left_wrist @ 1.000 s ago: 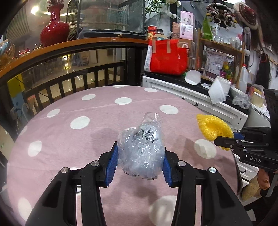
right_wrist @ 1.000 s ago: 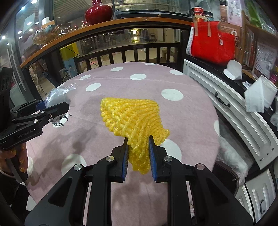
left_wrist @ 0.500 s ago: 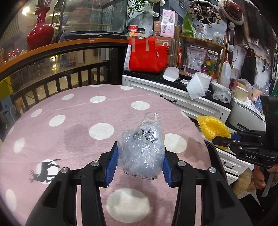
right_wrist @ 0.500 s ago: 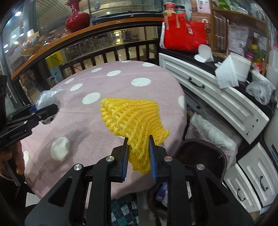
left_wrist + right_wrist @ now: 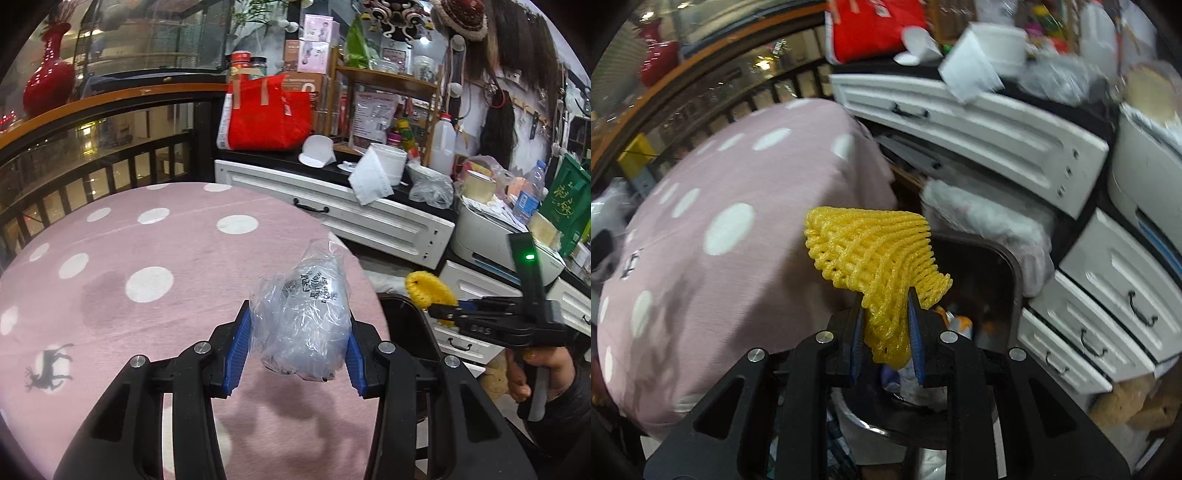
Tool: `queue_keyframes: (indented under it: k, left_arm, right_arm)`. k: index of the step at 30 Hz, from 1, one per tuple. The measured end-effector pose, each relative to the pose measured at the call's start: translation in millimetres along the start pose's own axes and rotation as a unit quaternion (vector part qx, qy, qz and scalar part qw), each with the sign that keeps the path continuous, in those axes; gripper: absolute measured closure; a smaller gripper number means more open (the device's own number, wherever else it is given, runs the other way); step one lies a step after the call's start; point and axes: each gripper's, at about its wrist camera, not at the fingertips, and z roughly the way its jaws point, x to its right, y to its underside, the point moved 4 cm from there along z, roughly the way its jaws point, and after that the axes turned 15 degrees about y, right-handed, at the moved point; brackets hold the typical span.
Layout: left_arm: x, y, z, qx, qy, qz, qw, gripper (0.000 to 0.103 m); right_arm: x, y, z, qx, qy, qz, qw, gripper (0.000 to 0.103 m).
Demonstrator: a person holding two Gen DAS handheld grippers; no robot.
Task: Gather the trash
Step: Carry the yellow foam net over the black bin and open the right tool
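My left gripper (image 5: 297, 343) is shut on a crumpled clear plastic bag (image 5: 303, 317) with black print, held above the right edge of the pink dotted table (image 5: 147, 258). My right gripper (image 5: 884, 332) is shut on a yellow foam net (image 5: 871, 258), held above the dark open trash bin (image 5: 990, 266) beside the table; some trash shows inside it. In the left wrist view the right gripper (image 5: 439, 312) with the yellow foam net (image 5: 428, 288) hangs over the bin's rim (image 5: 399, 306), a hand on its handle.
White drawer cabinets (image 5: 979, 129) stand behind and right of the bin. A fluffy white cloth (image 5: 990, 221) lies at the bin's far edge. A red bag (image 5: 266, 114), paper cups and a plastic jug crowd the counter. A dark railing (image 5: 92, 155) curves behind the table.
Both grippers have travelled right, from over the table toward its right edge. The right one has sunk and tilted down, and the trash bin has come into view under the yellow net. Both grips are unchanged.
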Motion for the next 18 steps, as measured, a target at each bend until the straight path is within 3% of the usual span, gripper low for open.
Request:
queue_keyframes:
  k: [11, 14, 16, 18]
  left_arm:
    - [42, 2, 29, -0.020, 0.042, 0.029, 0.9985, 0.059]
    - [50, 3, 36, -0.026, 0.051, 0.031, 0.9979, 0.059]
    - [54, 3, 41, -0.031, 0.056, 0.031, 0.9975, 0.059]
    - [58, 4, 47, -0.039, 0.063, 0.032, 0.9968, 0.059]
  right_arm:
    - [23, 27, 74, -0.105, 0.006, 0.034, 0.994, 0.081]
    - [27, 32, 86, -0.117, 0.012, 0.036, 0.992, 0.065]
    - [30, 35, 89, -0.119, 0.008, 0.043, 0.992, 0.042]
    - [34, 37, 88, -0.117, 0.006, 0.052, 0.992, 0.034]
